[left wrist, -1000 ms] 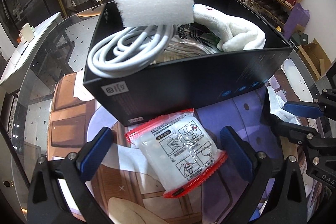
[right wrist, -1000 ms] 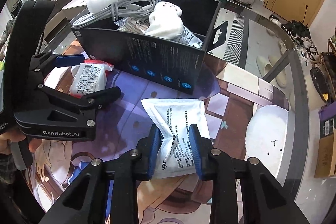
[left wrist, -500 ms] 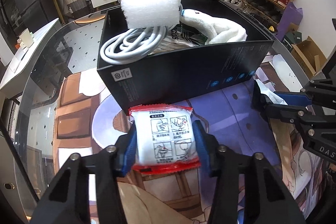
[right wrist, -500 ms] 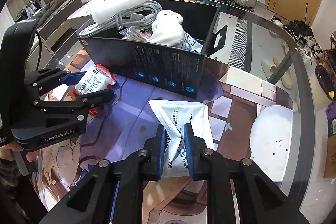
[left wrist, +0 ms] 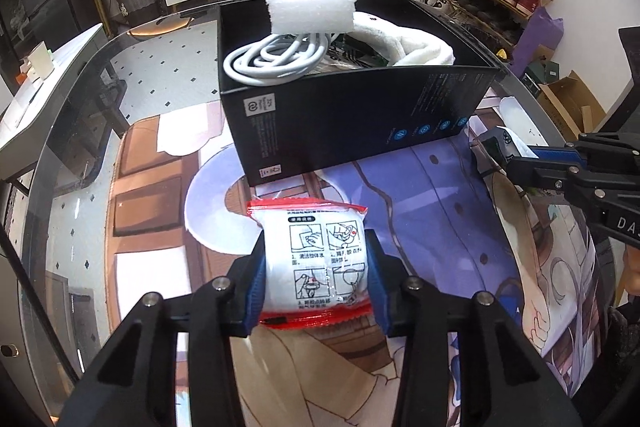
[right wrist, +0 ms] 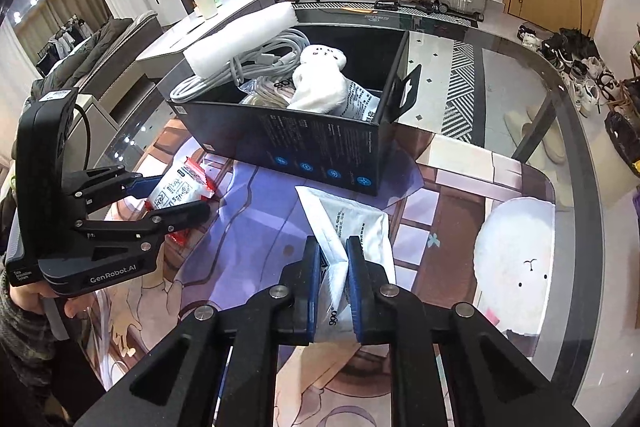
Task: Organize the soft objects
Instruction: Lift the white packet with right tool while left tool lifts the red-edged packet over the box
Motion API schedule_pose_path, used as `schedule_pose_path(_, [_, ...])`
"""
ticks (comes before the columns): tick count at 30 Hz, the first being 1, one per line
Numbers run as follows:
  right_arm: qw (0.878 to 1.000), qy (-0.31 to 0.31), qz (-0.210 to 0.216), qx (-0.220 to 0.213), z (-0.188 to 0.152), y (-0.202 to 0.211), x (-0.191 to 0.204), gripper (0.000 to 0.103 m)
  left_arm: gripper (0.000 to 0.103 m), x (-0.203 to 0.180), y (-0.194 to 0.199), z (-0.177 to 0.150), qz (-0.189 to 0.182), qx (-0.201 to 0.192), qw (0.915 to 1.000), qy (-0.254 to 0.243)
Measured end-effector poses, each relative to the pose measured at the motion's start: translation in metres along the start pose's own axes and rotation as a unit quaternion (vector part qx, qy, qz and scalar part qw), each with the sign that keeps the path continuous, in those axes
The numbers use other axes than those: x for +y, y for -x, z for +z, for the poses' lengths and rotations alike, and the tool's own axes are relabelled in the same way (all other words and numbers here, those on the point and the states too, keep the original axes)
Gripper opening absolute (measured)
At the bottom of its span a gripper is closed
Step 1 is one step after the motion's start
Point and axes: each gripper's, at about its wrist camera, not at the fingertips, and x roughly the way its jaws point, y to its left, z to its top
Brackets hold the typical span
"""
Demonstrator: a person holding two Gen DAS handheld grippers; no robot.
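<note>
Left wrist view: left gripper point(left wrist: 316, 263) clamped on red-edged packet point(left wrist: 320, 259) | right gripper point(right wrist: 334, 281) clamped on white pouch point(right wrist: 348, 227) | step: both grasped | next: probably lift over black box point(left wrist: 352, 119) wall, upper centre

Can't really see the bottom of the black box point(right wrist: 320, 147), since the foam block point(left wrist: 312, 7), cable coil point(left wrist: 272, 61) and plush point(right wrist: 320, 79) pile over it. The red-edged packet point(left wrist: 324, 259) has its sides covered by gripper pads. Print on the white pouch point(right wrist: 352, 227) is too tiny to read.
</note>
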Motion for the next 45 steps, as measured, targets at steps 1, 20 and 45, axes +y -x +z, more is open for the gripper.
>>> schedule_pose_path(1, [1.000, 0.002, 0.001, -0.002, 0.001, 0.002, 0.002, 0.012, 0.042, 0.001, 0.002, -0.001, 0.000, -0.002, 1.0000, 0.000])
schedule_pose_path(20, [0.998, 0.037, 0.037, -0.043, 0.023, 0.034, 0.039, 0.012, 0.042, 0.013, 0.040, 0.017, -0.017, -0.043, 0.9989, 0.006])
schedule_pose_path(45, [0.996, 0.022, 0.060, -0.059, 0.080, 0.053, 0.029, 0.009, 0.042, 0.015, 0.057, 0.070, -0.035, -0.069, 0.9970, -0.007])
